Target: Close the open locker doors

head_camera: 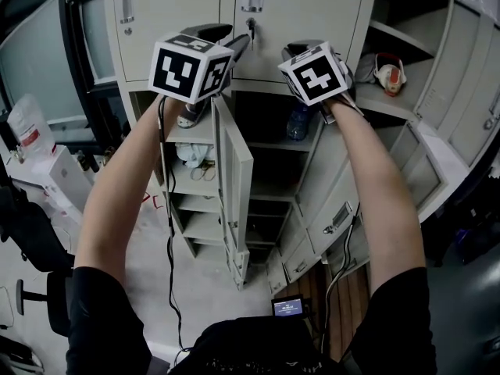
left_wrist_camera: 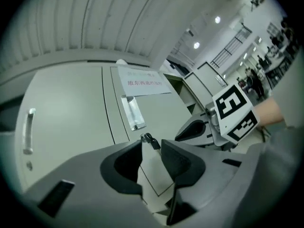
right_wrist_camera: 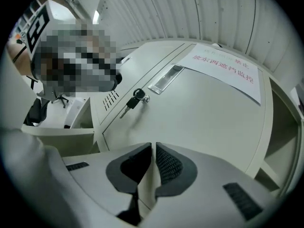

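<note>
Hovering at upper lockers [head_camera: 305, 14] with left gripper [left_wrist_camera: 152, 148] jaws apart and empty, right gripper [right_wrist_camera: 153, 151] jaws together; likely needing next a push swinging open door [head_camera: 237, 170] below shut.

The person is wearing a black top with short sleeves [head_camera: 105, 319]; the left gripper [left_wrist_camera: 152, 145] and the right gripper [right_wrist_camera: 153, 147] are showing pale grey moulded shells with dark inset pads [right_wrist_camera: 168, 165], the right one's finely ribbed; a white cube [head_camera: 190, 69] on each is bearing black square markers; a thin black cable [head_camera: 169, 233] is trailing from the left one.
</note>
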`<state>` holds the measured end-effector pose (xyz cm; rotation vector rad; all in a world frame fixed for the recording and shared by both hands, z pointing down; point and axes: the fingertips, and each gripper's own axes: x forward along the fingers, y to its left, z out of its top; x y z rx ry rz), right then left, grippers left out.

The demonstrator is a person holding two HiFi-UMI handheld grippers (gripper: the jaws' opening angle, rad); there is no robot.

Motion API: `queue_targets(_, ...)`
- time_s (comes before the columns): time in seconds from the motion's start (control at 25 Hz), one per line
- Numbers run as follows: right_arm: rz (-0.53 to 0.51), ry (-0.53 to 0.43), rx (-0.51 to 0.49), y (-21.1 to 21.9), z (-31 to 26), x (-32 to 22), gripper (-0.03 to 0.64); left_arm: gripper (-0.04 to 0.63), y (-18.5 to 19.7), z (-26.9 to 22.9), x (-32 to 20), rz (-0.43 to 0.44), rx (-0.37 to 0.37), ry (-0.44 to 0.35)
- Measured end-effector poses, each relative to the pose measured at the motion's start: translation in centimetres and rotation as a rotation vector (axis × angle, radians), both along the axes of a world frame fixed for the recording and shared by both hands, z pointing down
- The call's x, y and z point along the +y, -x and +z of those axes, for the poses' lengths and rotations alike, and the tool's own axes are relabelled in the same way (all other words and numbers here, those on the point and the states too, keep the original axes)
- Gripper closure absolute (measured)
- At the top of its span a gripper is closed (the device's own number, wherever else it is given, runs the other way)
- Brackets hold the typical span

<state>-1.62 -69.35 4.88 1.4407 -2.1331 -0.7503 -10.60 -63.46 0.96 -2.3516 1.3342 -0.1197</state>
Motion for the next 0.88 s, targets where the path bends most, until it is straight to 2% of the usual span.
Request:
queue_targets(0.08, 0.002, 0.004, 0.002, 0.4, 0.3, 0.0, 0.565, 0.544, 0.4, -0.4, 0.7, -0.051, -0.067, -0.105)
queue_targets(0.12, 0.002, -0.013, 0.006, 0.5, 0.1, 0.2, 0.565, 0.568, 0.6, -0.6, 1.1, -0.067, -0.092, -0.148)
queue_targets(0.24, -0.02, -0.094, -0.02, 1.2, -0.8, 1.8, 0.565, 0.575, 0.7, -0.4, 2.2, -0.06, -0.142, -0.226)
queue_targets(0.32, -0.031, -0.127, -0.045, 1.7, -1.1, 3.1, 0.565, 0.575, 0.9, 0.0, 2.9, -0.031, -0.145, -0.256)
queue_targets(0.48, -0.019, -0.131, -0.051, 2.6, -0.5, 5.3, 0.565, 0.575, 1.6, 0.8, 3.7, 0.021, -0.111, -0.278)
queue_targets(0.6, 0.003, -0.123, -0.031, 3.1, 0.2, 6.7, 0.565, 0.575, 1.9, 1.5, 3.9, 0.051, -0.087, -0.262)
queue_targets(0.88, 0.04, -0.126, -0.017, 2.5, -0.1, 10.8, 0.565, 0.575, 0.8, 3.2, 5.4, 0.042, -0.107, -0.227)
